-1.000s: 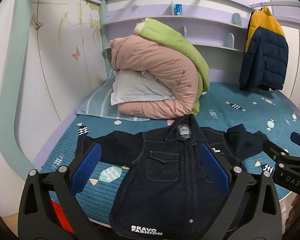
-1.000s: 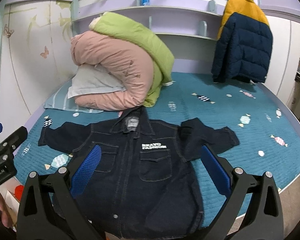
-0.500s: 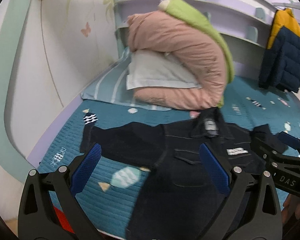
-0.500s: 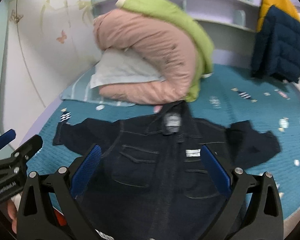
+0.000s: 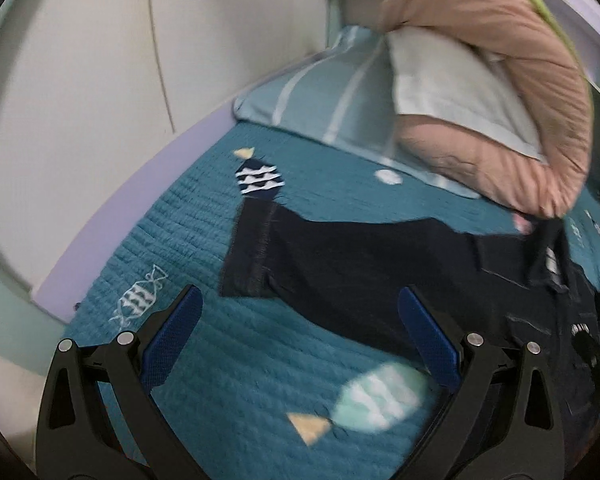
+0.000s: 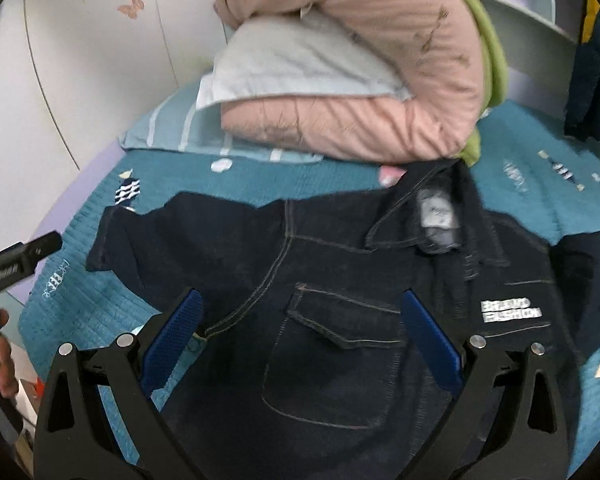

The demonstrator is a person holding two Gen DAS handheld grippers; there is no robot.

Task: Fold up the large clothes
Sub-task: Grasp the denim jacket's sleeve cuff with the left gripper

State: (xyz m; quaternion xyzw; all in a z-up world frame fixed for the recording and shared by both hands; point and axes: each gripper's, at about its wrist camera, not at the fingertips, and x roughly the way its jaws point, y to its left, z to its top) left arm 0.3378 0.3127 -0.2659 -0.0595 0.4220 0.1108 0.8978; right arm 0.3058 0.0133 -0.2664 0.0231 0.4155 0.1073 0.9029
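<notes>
Pink duvet (image 6: 380, 60) folded over pillow (image 6: 296, 68) on teal bedspread (image 5: 228, 360).

Bedroom, quilted bed (image 5: 204, 248), rolled duvet (image 6: 364, 64)

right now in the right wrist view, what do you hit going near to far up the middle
right gripper → denim jacket → pink duvet folded around the white pillow

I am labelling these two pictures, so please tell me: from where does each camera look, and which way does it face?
Left wrist: on the left gripper, low over the bed, facing the jacket's sleeve; its open fingers show.
Right wrist: on the right gripper, facing the jacket chest and collar; open fingers, a hand at left.
Shared: jacket, pink duvet, teal bedspread.
</notes>
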